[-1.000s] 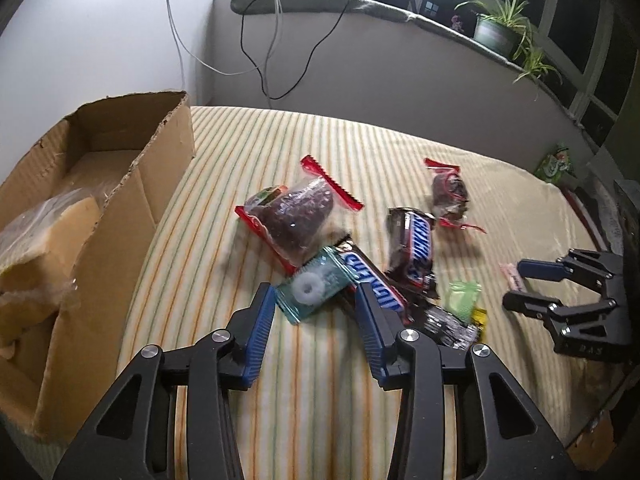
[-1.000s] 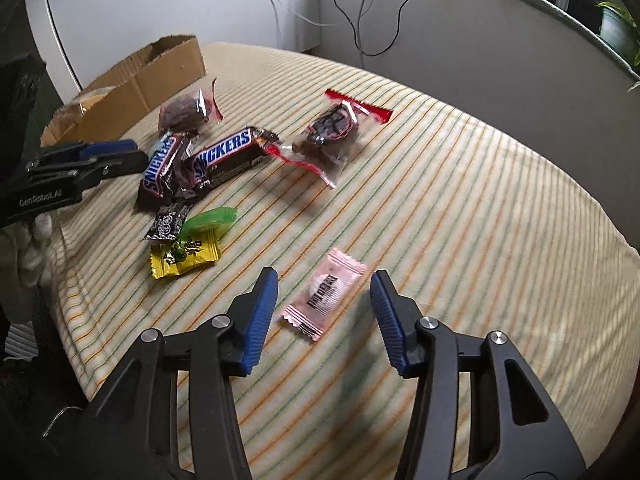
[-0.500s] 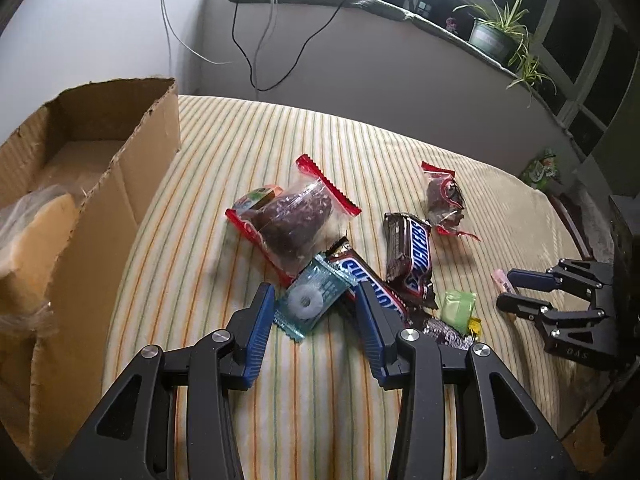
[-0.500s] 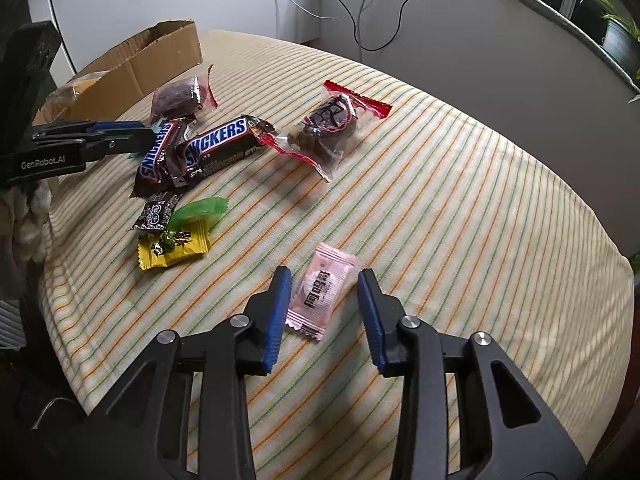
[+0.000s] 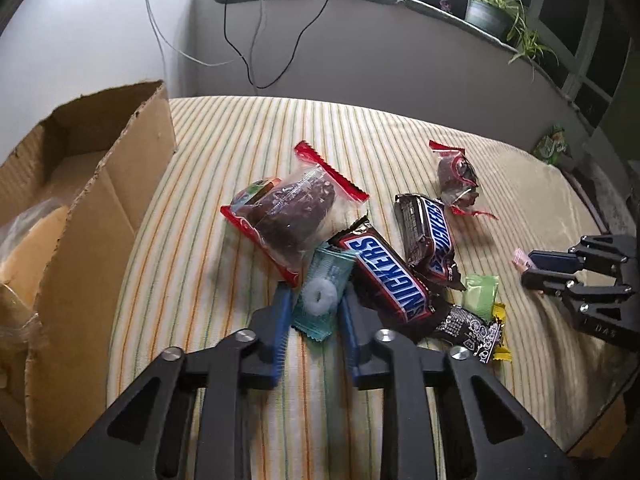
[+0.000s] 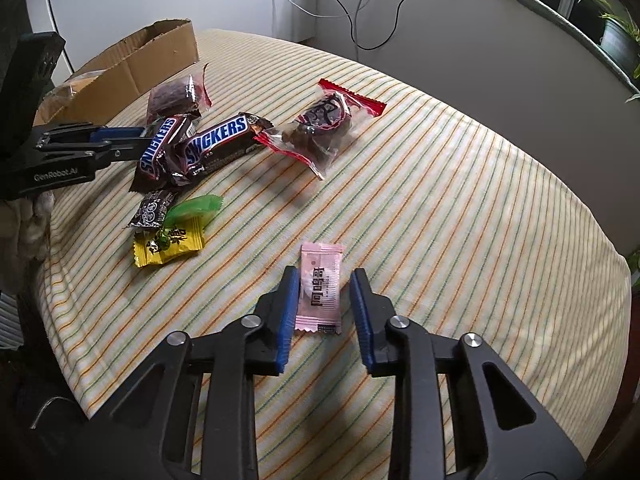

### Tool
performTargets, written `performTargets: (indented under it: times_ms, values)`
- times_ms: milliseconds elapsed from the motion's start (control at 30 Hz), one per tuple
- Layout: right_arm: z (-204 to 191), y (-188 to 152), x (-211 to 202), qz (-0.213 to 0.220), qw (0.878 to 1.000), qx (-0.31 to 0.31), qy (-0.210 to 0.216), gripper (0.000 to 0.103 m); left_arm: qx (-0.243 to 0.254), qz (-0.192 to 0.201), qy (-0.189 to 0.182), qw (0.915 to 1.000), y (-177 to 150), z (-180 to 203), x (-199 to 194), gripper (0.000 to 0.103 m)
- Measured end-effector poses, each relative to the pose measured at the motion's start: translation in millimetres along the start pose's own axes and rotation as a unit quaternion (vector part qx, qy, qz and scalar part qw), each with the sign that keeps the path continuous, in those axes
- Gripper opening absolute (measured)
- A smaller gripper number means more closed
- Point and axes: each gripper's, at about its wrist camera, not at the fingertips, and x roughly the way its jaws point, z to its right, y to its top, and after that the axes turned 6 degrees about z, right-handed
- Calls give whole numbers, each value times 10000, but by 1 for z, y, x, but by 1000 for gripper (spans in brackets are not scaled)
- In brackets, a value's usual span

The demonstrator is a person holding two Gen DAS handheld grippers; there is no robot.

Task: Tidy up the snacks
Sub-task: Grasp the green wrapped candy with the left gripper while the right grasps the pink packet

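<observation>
Snacks lie on a striped cloth. My left gripper (image 5: 314, 312) has its jaws around a teal mint packet (image 5: 323, 296), close to its sides; the packet still rests on the cloth. Two Snickers bars (image 5: 386, 276) (image 5: 430, 236) lie just right of it. My right gripper (image 6: 325, 304) has its jaws around a pink candy packet (image 6: 320, 292), the left pad touching, a gap at the right pad. A cardboard box (image 5: 92, 200) stands at the left.
Two clear red-edged bags of dark snacks (image 5: 288, 212) (image 5: 456, 180) lie behind the bars. Green, black and yellow small candies (image 6: 172, 224) sit near the table's front edge. Cables hang on the wall behind. The box holds a wrapped bread-like item (image 5: 24, 248).
Both grippers have moved forward over their packets and narrowed their jaws around them. The pink packet now lies straight between the right jaws.
</observation>
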Motion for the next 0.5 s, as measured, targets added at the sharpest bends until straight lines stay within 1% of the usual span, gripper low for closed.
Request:
performTargets:
  times_ms: [100,233,500]
  values:
    - [-2,2,1,-15,10000,-41,-35,21,-3,12,-5,10000,1,-1,0,12]
    - [-3,3,0,0,10000,15,-20,20,-131,51,-47,9999,2,-5,-2,7]
    - [-2,2,-5,77,9999,89,14,19,-231,251,-107,9994,0,-4,-14,5]
